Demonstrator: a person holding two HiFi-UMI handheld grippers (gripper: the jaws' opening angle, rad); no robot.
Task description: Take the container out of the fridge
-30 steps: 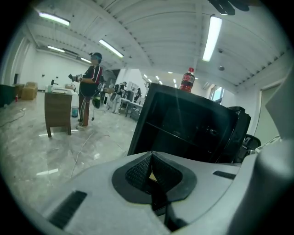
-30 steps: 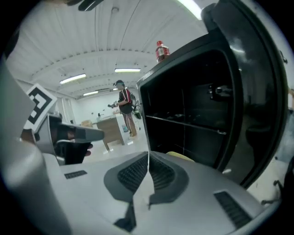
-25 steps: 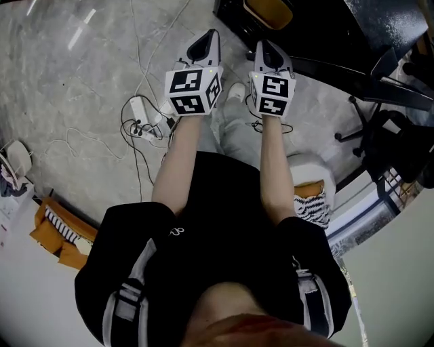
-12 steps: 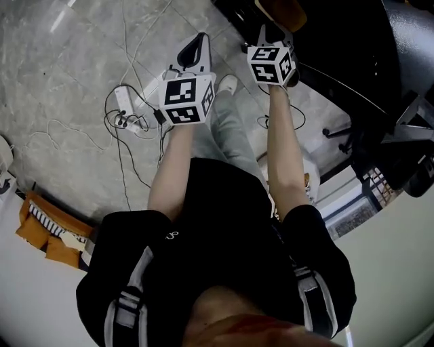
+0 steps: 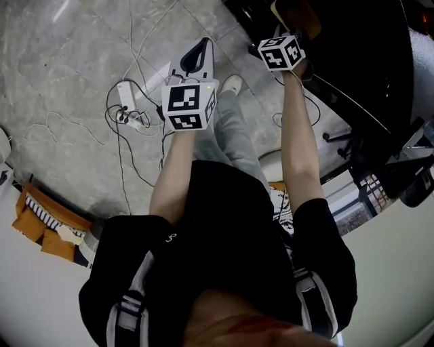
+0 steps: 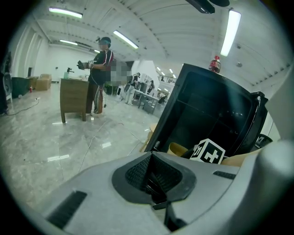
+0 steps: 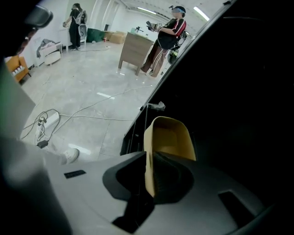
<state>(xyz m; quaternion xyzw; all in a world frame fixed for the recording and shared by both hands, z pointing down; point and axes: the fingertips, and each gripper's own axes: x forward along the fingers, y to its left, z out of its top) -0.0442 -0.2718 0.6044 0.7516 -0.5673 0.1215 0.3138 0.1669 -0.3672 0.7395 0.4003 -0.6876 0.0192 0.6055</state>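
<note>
A yellow container (image 7: 170, 137) stands inside the dark, open black fridge (image 7: 239, 92). My right gripper (image 7: 150, 161) reaches into the fridge and is shut on the container's near wall, which sits between the two jaws. In the head view the right gripper (image 5: 283, 42) is stretched out at the top, right by the container (image 5: 298, 15). My left gripper (image 5: 198, 51) hangs over the floor left of the fridge, shut and holding nothing. From the left gripper view the fridge (image 6: 206, 105), the container (image 6: 177, 149) and the right gripper's marker cube (image 6: 206, 153) show ahead.
Cables and a white power strip (image 5: 125, 101) lie on the marble floor to the left. An office chair (image 5: 407, 156) stands at the right. A red bottle (image 6: 214, 64) sits on top of the fridge. People (image 6: 101, 64) and a wooden desk (image 6: 73, 98) are far off.
My right gripper has gone forward and to the right, into the fridge and onto the container. The left gripper has stayed nearly in place over the floor.
</note>
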